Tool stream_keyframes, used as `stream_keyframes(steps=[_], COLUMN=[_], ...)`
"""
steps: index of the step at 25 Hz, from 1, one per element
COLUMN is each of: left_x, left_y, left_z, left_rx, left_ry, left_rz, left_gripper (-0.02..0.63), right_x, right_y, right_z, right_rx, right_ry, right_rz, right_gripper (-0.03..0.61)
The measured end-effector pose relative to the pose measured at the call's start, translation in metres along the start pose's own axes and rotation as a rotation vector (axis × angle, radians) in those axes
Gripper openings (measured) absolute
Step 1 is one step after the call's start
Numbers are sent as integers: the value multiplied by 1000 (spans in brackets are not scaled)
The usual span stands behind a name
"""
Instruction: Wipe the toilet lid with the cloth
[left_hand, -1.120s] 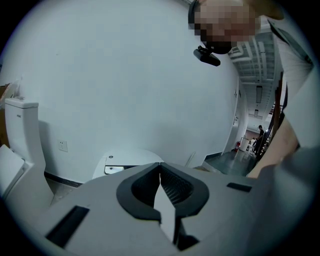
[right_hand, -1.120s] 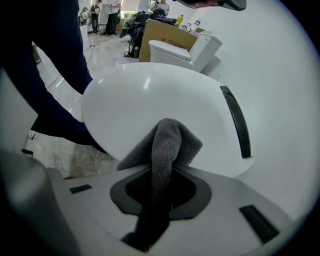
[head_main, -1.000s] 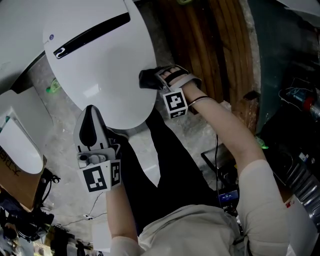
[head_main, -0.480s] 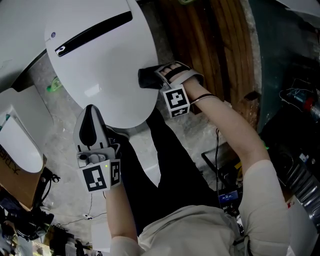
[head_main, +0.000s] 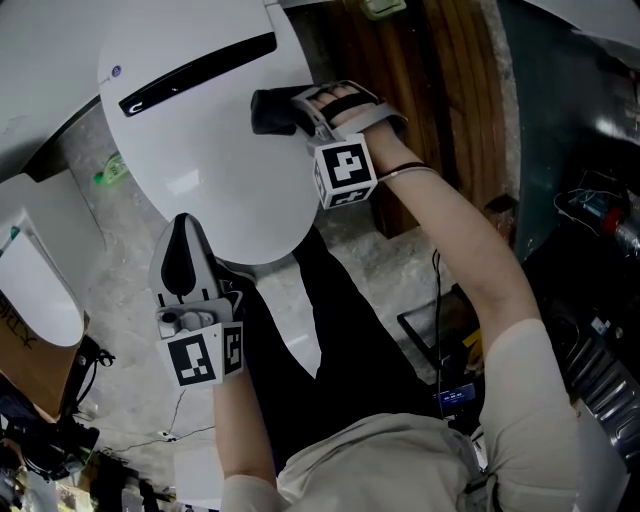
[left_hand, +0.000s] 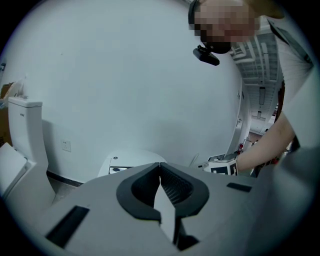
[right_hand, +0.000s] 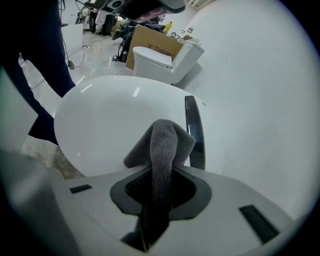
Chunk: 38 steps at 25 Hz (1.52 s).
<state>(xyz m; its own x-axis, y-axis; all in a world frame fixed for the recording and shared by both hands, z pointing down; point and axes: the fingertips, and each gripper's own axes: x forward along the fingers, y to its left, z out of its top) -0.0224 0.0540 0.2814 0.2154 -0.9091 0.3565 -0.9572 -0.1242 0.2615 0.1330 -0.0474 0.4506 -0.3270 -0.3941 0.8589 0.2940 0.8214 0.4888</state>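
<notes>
The white oval toilet lid (head_main: 200, 140) is shut, with a black slot near its hinge end. My right gripper (head_main: 297, 108) is shut on a dark grey cloth (head_main: 268, 110) and holds it against the lid's right side. In the right gripper view the cloth (right_hand: 162, 142) sticks out from between the jaws of the right gripper (right_hand: 160, 172) and droops onto the lid (right_hand: 105, 125). My left gripper (head_main: 182, 228) is shut and empty, its tip over the lid's near rim. In the left gripper view the left gripper (left_hand: 160, 167) has its jaws together, pointing at the wall.
A second white toilet (head_main: 40, 280) stands at the left, seen with a cardboard box (right_hand: 150, 42) in the right gripper view. A brown wooden panel (head_main: 440, 90) runs along the right. The person's dark trouser legs (head_main: 330, 340) stand at the bowl's front. Cables and gear (head_main: 600, 220) lie at the right.
My right gripper has slid the cloth along the lid's right side, away from me toward the hinge end. The left gripper has stayed where it was.
</notes>
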Motion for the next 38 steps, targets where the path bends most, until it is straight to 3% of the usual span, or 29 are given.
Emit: stream_keyframes(steps=[14,18,24,38], left_x=[20,24,22,3], left_y=[32,40,49,42], left_z=[2,2,-2,-2], left_rx=[-25,-30,-46,-34], left_ry=[16,17,24,12], left_rz=[38,49,58,46], left_gripper=[15,15,15,15], right_x=[61,76,83,67], right_y=[-78,-76,-73,-23], right_z=[12,10,11,23], right_rx=[-56,-71,-82,-50], right_ry=[30,62,99,101], right_rz=[-72,-82,-167,-130], right_gripper=[74,74,74,72])
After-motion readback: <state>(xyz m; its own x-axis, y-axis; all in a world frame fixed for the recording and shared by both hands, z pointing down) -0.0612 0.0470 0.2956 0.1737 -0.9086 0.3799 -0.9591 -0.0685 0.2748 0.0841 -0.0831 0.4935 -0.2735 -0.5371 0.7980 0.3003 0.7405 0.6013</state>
